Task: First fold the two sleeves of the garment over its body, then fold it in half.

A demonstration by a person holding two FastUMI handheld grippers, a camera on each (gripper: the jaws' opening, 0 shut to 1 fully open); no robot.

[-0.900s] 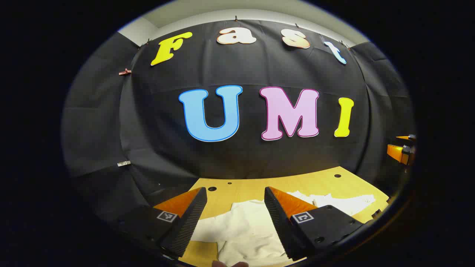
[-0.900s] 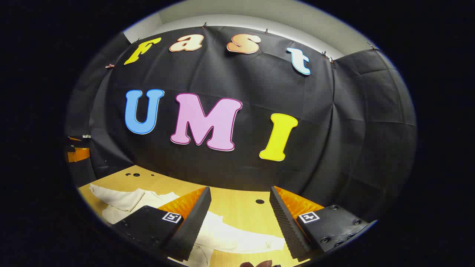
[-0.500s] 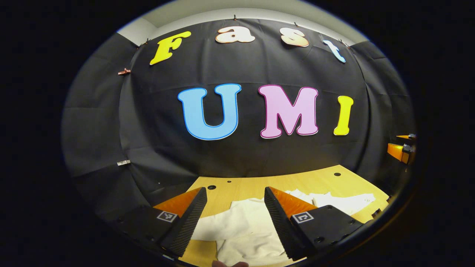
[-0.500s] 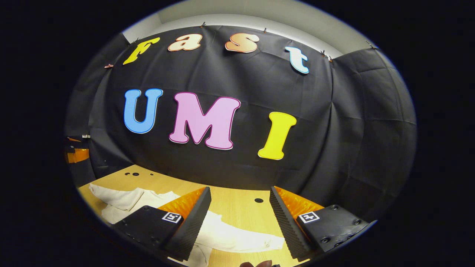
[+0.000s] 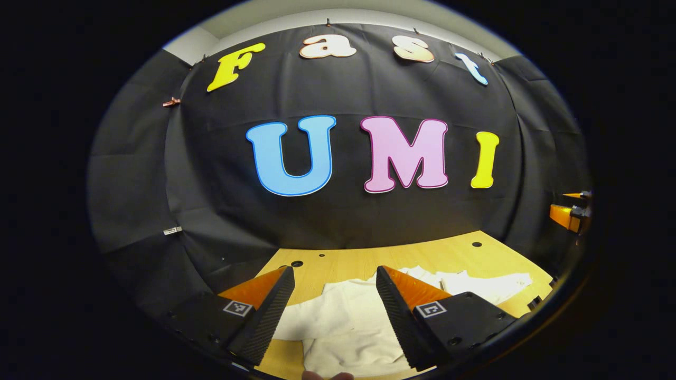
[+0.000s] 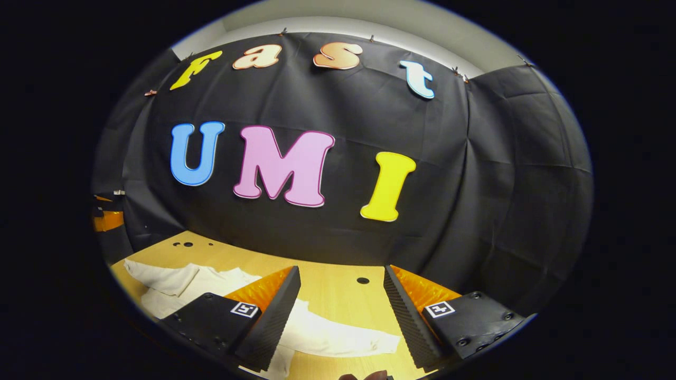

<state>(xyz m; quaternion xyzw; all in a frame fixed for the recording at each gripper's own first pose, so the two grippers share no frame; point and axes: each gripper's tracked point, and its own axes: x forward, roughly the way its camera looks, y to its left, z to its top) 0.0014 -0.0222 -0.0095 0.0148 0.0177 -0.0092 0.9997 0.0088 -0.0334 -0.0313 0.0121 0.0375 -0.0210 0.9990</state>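
I hold both grippers, left (image 5: 334, 301) and right (image 6: 342, 301), released above the table (image 6: 338, 295), ready to reach. Garment (image 5: 343, 327) lies flat at 6 o'clock; one sleeve (image 6: 343, 338) is unfolded, so folding hasn't begun.

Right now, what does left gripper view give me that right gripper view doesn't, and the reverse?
Left gripper view: the garment's body lies between the open fingers of the left gripper, and the right gripper sits at the far right edge.

Right gripper view: one sleeve lies stretched out flat between the open fingers of the right gripper, unfolded, and the left gripper sits at the left edge.

Both: white garment on the wooden table, neither gripper touching it.
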